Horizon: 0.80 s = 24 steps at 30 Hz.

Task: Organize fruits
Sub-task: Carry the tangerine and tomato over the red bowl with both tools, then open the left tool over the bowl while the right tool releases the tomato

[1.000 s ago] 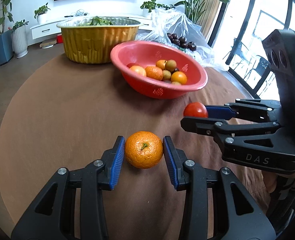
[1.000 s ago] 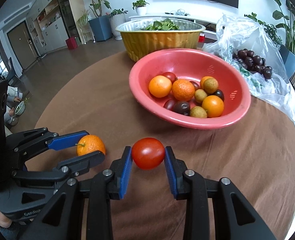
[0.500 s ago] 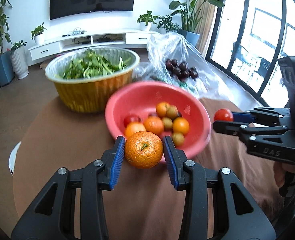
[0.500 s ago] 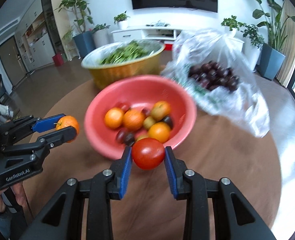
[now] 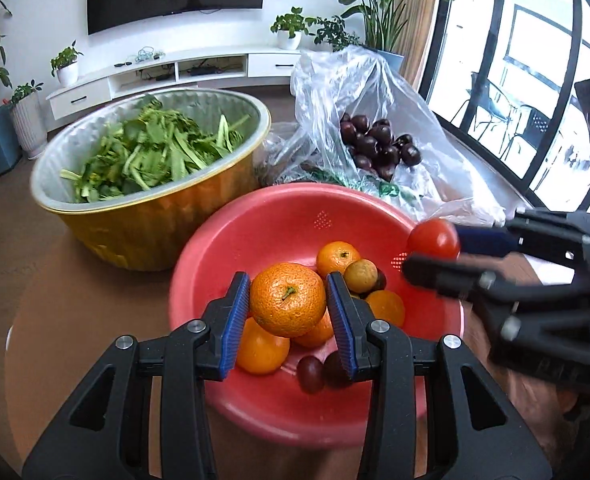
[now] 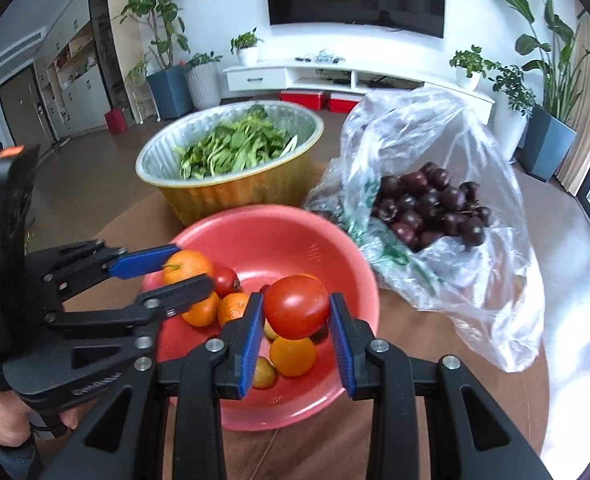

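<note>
Left gripper (image 5: 288, 305) jaws grip an orange (image 5: 288, 299) above the red bowl (image 5: 279, 216); right gripper (image 6: 297, 312), at 3 o'clock, clamps a tomato (image 6: 297, 306).

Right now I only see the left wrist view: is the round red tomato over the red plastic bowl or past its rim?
Observer: From the right wrist view, the round red tomato hangs over the inside of the red plastic bowl.
Operator: What shows below it?
Observer: A smooth orange fruit, partly hidden by the tomato.
Operator: Anything behind my mandarin?
Observer: A small red fruit sits in the bowl beside the dimpled orange mandarin in the jaws of the left gripper.
</note>
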Each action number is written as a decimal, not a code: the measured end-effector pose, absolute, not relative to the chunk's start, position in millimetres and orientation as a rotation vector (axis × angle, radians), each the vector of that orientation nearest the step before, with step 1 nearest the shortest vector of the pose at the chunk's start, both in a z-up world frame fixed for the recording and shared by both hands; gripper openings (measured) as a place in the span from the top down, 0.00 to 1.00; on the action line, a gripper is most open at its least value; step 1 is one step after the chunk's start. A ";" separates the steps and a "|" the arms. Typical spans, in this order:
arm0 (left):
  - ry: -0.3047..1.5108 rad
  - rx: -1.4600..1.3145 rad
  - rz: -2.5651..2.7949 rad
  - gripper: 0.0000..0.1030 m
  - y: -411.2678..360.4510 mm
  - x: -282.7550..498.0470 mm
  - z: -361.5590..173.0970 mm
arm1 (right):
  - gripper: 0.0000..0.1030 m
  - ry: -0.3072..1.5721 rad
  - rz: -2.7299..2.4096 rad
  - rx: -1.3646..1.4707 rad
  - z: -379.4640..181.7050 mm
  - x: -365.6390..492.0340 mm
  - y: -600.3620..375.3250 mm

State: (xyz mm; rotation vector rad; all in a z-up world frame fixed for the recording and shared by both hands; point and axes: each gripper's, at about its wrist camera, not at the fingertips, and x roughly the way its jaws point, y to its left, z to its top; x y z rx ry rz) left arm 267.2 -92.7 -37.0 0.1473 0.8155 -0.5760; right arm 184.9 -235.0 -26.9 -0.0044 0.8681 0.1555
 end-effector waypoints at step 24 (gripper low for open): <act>0.777 0.171 -0.519 0.18 -97.5 277.5 -52.2 | 0.64 0.944 0.145 -0.080 -69.3 193.3 -223.6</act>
